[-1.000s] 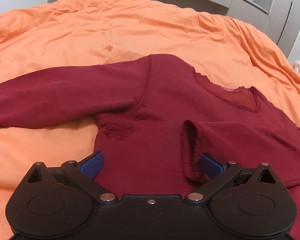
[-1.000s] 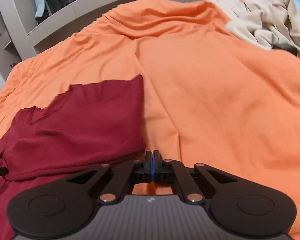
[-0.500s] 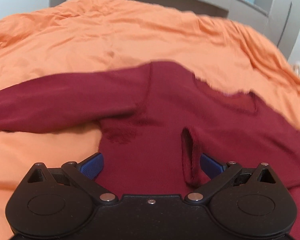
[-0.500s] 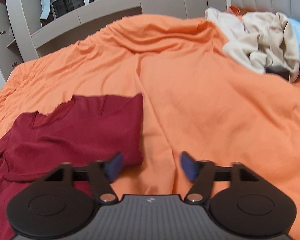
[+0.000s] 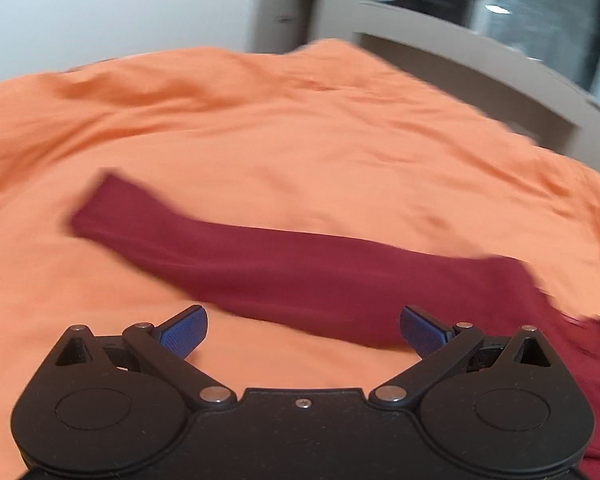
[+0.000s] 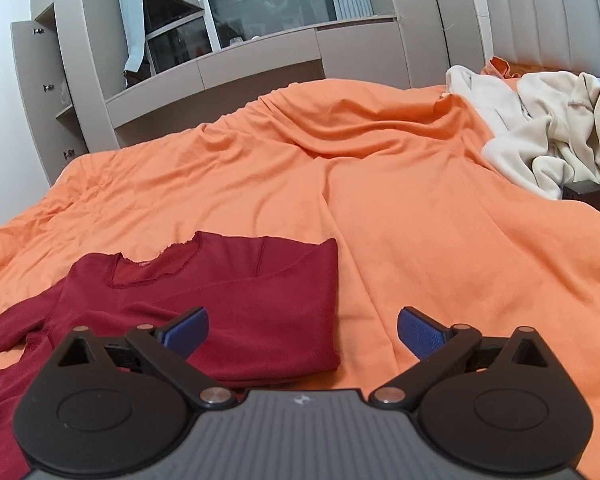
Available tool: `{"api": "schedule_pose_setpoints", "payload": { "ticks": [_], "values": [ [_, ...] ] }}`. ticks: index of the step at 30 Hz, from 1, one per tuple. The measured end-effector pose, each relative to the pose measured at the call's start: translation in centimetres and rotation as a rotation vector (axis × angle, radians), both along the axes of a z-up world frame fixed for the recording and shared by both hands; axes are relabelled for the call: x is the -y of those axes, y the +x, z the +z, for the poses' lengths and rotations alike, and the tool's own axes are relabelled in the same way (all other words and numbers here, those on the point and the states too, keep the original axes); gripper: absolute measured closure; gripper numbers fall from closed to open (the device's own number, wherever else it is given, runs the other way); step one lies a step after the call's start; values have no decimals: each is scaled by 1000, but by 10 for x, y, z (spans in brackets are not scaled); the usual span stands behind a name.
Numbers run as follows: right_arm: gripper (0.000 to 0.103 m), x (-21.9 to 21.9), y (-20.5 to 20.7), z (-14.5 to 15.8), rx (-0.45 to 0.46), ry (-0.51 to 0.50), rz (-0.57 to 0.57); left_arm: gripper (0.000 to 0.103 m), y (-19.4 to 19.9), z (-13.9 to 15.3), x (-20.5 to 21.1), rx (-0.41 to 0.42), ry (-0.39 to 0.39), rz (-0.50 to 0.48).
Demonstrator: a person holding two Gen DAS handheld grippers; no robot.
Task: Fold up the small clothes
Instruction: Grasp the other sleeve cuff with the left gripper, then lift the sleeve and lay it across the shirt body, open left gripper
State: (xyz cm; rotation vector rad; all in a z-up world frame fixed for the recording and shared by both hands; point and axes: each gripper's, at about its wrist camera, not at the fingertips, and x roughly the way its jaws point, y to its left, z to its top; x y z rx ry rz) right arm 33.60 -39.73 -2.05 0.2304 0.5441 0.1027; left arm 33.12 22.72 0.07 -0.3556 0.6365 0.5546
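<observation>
A dark red long-sleeved top (image 6: 220, 300) lies flat on the orange bedspread (image 6: 420, 200), its right side folded inward to a straight edge. My right gripper (image 6: 302, 332) hovers over that folded edge, its jaws opening wide with nothing held between the blue pads (image 6: 418, 334). In the blurred left wrist view the top's outstretched sleeve (image 5: 260, 260) runs across the bedspread (image 5: 300, 140) to a cuff at the left. My left gripper (image 5: 302, 330) is open just above and in front of the sleeve, holding nothing.
A heap of cream and white clothes (image 6: 540, 136) with a small black object (image 6: 586, 194) lies at the bed's far right. Grey cabinets and shelves (image 6: 220, 64) stand beyond the bed under a dark window. A padded headboard (image 6: 540, 12) is at the upper right.
My right gripper went from shut to wide open and lifted a little off the folded edge. My left gripper swung left from the top's body to its outstretched sleeve.
</observation>
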Motion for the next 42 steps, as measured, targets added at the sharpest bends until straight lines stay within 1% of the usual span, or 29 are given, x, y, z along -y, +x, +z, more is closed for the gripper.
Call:
{"api": "schedule_pose_setpoints", "payload": {
  "ticks": [2, 4, 6, 8, 11, 14, 17, 19, 20, 21, 22, 24, 25, 26, 27, 28, 31, 34, 38, 42],
  "values": [
    [0, 0, 0, -1, 2, 4, -3, 1, -10, -1, -31, -17, -3, 65],
    [0, -1, 1, -3, 2, 4, -4, 1, -19, -3, -61, -17, -29, 113],
    [0, -2, 1, -4, 1, -1, -6, 1, -24, -6, -86, 9, -80, 152],
    [0, -3, 2, -6, -1, -9, -9, 1, -28, -10, -106, 53, -145, 168],
    [0, -5, 3, -7, -1, -20, -9, 3, -23, -17, -121, 107, -213, 178],
    [0, -5, 4, -9, -3, -29, -10, 7, -17, -24, -132, 148, -229, 202],
    [0, -7, 5, -10, -7, -34, -7, 17, -11, -29, -139, 183, -233, 252],
    [0, -7, 5, -11, -9, -37, -3, 27, -12, -32, -143, 194, -242, 291],
    [0, -7, 6, -12, -10, -39, 0, 31, -12, -33, -145, 202, -245, 307],
    [0, -8, 6, -12, -12, -41, 3, 40, -12, -34, -146, 204, -241, 321],
    [0, -9, 6, -13, -14, -44, 5, 49, -12, -34, -146, 201, -232, 336],
    [0, -11, 6, -13, -14, -50, 10, 57, -11, -33, -144, 203, -207, 347],
    [0, -11, 5, -13, -13, -53, 11, 66, -10, -32, -143, 203, -191, 347],
    [0, -12, 5, -13, -9, -55, 12, 71, -10, -31, -141, 199, -177, 347],
    [0, -11, 4, -12, -6, -55, 12, 83, -8, -30, -140, 192, -160, 347],
    [0, -11, 4, -12, -1, -54, 10, 90, -7, -29, -139, 190, -147, 346],
    [0, -9, 3, -10, 6, -45, 5, 92, -4, -23, -134, 202, -105, 330],
    [0, -8, 2, -8, 13, -38, 4, 93, 1, -8, -121, 225, -37, 280],
    [0, -7, 0, -5, 28, -32, 7, 93, 11, 23, -91, 257, 88, 184],
    [0, -6, -2, -1, 45, -19, 11, 93, 23, 55, -45, 301, 200, 46]
  ]
}}
